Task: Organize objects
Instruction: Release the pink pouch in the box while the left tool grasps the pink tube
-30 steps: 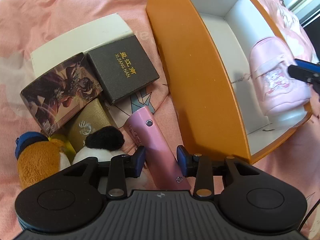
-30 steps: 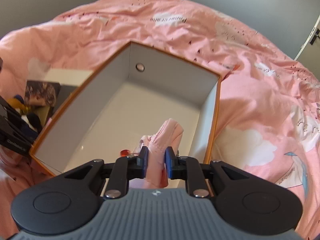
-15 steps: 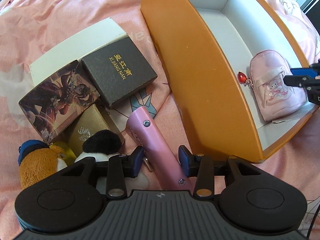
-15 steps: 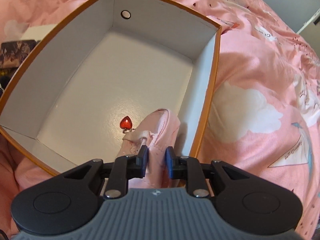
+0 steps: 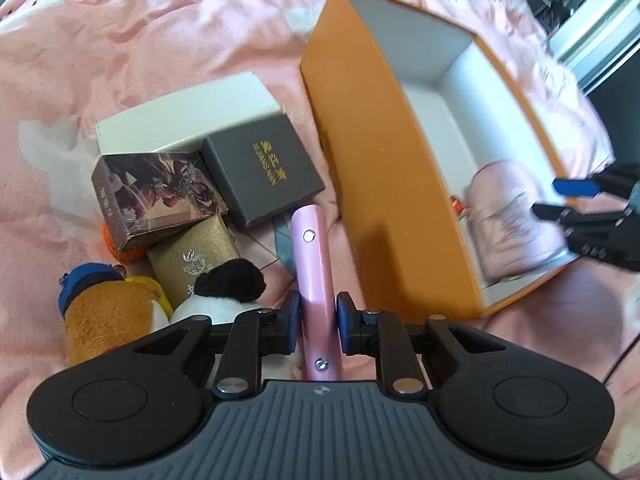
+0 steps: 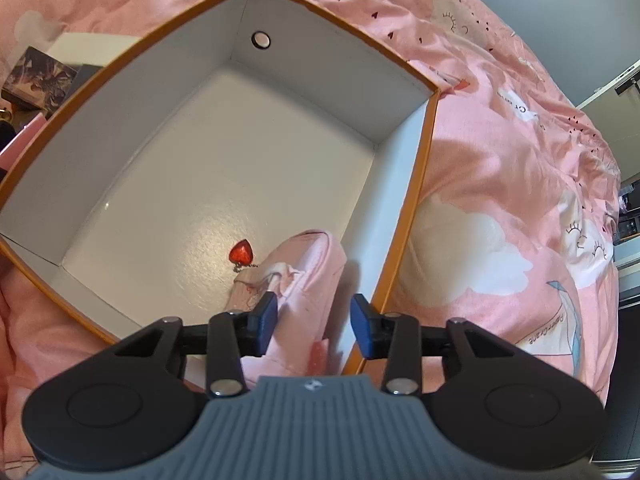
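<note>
My left gripper (image 5: 316, 312) is shut on a pink metal tube (image 5: 314, 264), which points away from me over the bedspread beside the orange box (image 5: 384, 184). In the right wrist view my right gripper (image 6: 314, 316) hangs over the near right corner of the orange box (image 6: 404, 216), its jaws opening. A small pink backpack pouch (image 6: 304, 280) with a red heart charm (image 6: 241, 251) lies on the box floor between the fingers, and the pads stand off it. The same pouch (image 5: 516, 216) and right gripper (image 5: 560, 200) show at the right of the left wrist view.
Left of the box on the pink bedspread (image 5: 140, 40) lie a white box (image 5: 188, 116), a dark box with gold lettering (image 5: 264, 172), a picture-printed box (image 5: 160, 196), a gold box (image 5: 192, 252), a brown plush (image 5: 108, 316) and a black-and-white plush (image 5: 228, 288).
My left gripper closed on the pink tube and lifted a little. My right gripper lowered the pouch into the box corner and spread its fingers off it.
</note>
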Tool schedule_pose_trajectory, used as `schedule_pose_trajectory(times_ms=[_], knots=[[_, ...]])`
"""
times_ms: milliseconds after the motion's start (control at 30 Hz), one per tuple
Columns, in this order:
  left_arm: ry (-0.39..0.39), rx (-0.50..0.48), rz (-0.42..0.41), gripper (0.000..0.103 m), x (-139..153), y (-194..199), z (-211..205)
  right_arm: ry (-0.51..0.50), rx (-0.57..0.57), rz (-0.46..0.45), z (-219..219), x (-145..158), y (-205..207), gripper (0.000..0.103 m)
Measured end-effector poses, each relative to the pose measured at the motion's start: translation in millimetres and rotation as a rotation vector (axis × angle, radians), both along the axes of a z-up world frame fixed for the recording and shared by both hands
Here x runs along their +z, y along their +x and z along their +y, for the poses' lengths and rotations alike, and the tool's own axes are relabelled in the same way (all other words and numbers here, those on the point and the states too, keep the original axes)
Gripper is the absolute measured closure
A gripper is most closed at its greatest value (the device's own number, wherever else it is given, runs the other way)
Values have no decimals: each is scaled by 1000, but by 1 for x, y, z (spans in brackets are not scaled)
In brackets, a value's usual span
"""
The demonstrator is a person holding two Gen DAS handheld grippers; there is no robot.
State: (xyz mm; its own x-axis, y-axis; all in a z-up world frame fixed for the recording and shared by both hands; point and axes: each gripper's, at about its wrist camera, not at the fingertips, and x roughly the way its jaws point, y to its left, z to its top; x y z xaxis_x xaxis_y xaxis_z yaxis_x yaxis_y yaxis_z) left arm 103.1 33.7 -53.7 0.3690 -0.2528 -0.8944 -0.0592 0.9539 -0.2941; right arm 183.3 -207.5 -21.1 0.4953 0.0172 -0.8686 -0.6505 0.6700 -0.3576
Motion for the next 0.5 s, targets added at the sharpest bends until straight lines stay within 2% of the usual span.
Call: schedule_pose_trajectory(times_ms=[33,133,300,433,500], knots=[[-5,6,-13,82,4,-1,0,1,4,-9,0,2,-3,54],[-18,17,-58,83,23,-7,2,1,11,-25,4,7,-3,54],[-95,32,-148,83,61,-8,7,6,13,-13,1,8,-3,55],[-156,7,-221,83,92,1,1,40,8,18,-2,11,3,57],[-180,-29,-248,83,104,10,-10,55,4,26,-4,14,4,60]])
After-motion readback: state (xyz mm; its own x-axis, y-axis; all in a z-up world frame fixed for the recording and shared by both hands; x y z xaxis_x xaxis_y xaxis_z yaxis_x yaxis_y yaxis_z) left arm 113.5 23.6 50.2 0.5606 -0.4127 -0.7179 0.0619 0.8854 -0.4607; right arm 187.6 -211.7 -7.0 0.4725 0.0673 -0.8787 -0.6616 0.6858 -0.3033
